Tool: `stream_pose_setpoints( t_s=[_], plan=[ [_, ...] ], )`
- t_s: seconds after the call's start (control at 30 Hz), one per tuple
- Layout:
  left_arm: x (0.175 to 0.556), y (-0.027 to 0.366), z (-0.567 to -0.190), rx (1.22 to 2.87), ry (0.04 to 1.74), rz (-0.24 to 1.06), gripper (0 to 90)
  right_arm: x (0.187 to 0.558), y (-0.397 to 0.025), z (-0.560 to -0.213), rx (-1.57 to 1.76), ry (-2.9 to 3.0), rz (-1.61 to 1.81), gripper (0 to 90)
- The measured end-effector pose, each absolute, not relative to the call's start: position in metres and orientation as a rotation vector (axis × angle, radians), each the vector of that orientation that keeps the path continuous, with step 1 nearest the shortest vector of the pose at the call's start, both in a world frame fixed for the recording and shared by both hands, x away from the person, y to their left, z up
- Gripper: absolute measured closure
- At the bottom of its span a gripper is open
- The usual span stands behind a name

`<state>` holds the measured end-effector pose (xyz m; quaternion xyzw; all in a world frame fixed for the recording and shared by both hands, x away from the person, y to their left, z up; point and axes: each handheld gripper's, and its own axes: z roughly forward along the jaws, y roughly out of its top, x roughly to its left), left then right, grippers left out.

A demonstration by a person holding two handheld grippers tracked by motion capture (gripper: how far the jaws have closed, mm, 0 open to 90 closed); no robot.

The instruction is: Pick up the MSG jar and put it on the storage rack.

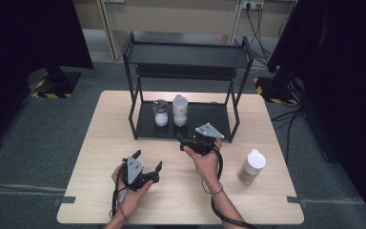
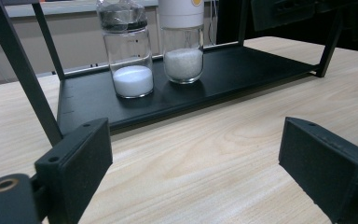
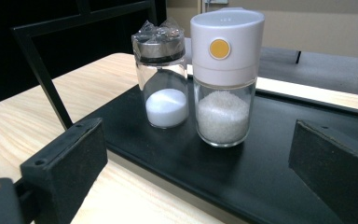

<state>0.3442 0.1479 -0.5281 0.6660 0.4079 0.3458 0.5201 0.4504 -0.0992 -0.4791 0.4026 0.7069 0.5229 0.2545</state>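
Observation:
A black two-tier rack [image 1: 186, 56] stands at the back of the wooden table [image 1: 100, 143]. On its bottom shelf [image 2: 242, 70] a glass jar [image 1: 160, 113] [image 2: 128, 56] [image 3: 165, 79] with a foil-wrapped metal lid and white powder stands beside a white-capped dispenser [image 1: 179, 110] [image 2: 182, 46] [image 3: 223, 79] of coarse white grains. My left gripper [image 1: 147, 160] [image 2: 196, 154] rests open on the table in front of the rack, nothing between its jaws. My right gripper [image 1: 188, 137] [image 3: 200, 158] is open at the shelf's front edge, facing the two jars and apart from them.
A third bottle [image 1: 252, 166] with a white cap and tan contents stands on the table at the right, beside my right forearm. The rack's uprights [image 2: 23, 70] frame the shelf's front corners. Its top shelf is bare. Dark stands and cables surround the table.

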Motion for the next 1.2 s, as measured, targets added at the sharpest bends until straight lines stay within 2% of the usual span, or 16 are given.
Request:
stream_pose_setpoints(
  t_s=[1.2],
  plan=[
    [0.344,0.148,-0.528,1.594,0.981,0.828,9.0,0.422,-0.115,-0.49,1.085,1.942,1.41,4.4]
  ],
)
